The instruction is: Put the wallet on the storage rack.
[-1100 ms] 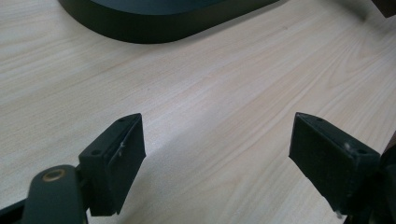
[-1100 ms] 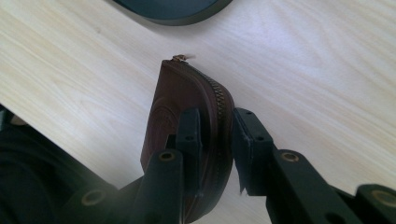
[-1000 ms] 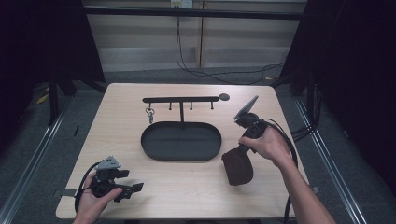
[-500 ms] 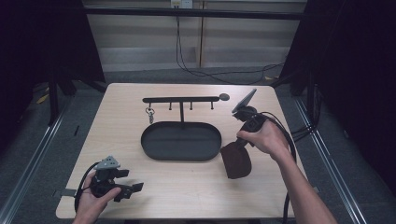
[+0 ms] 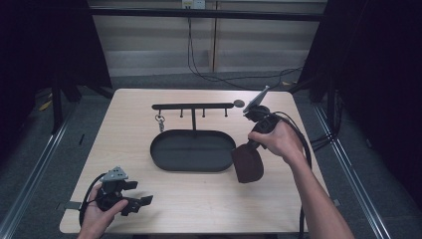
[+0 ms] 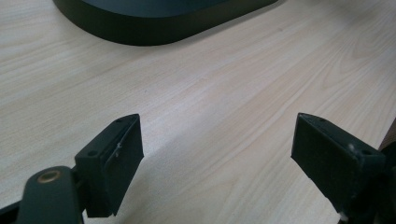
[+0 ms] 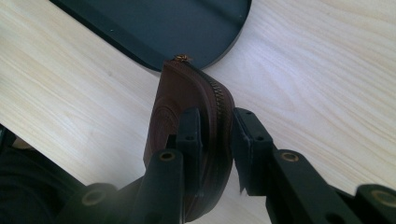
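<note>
Rounded brown leather zip pouch (image 7: 196,112)

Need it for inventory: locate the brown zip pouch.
Brown zip pouch hangs in the right gripper, right of the black oval tray.

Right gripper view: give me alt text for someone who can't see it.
The right gripper is shut on a brown zipped pouch, its fingers pressing both sides. Beyond the pouch, a black oval tray sits on the pale wooden table.
</note>
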Available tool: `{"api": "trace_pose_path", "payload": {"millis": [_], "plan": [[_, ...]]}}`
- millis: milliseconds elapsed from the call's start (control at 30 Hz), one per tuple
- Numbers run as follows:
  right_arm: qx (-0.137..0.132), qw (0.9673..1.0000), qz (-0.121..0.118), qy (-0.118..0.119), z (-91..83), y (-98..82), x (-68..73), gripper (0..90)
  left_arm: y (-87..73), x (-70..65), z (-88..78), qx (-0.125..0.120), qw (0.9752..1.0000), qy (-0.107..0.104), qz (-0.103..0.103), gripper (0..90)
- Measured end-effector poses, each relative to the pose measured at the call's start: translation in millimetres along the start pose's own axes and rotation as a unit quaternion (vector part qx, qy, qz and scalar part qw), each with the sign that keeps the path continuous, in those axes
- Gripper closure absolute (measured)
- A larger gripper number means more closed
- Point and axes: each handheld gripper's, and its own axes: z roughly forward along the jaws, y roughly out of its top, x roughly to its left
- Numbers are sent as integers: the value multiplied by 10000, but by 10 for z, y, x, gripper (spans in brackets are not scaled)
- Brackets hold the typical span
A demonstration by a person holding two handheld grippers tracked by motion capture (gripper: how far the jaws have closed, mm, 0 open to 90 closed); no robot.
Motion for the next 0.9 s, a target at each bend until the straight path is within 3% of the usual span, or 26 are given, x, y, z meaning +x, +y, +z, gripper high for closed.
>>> {"api": "trace_pose_path", "payload": {"millis": [333, 600, 867, 900], "plan": [[-139, 9999, -62, -23, -67, 137, 36, 735, -6, -14, 17, 29, 10000, 28, -6, 167], [-544, 9984, 83, 111, -98, 230, -19, 735, -12, -22, 12, 40, 10000, 25, 20, 168], [-742, 9968, 136, 269, -67, 288, -70, 737, -12, -17, 6, 45, 10000, 12, 15, 171], [-899, 9952, 198, 339, -31, 298, -90, 739, -12, -19, 1, 30, 10000, 42, 25, 173]]}}
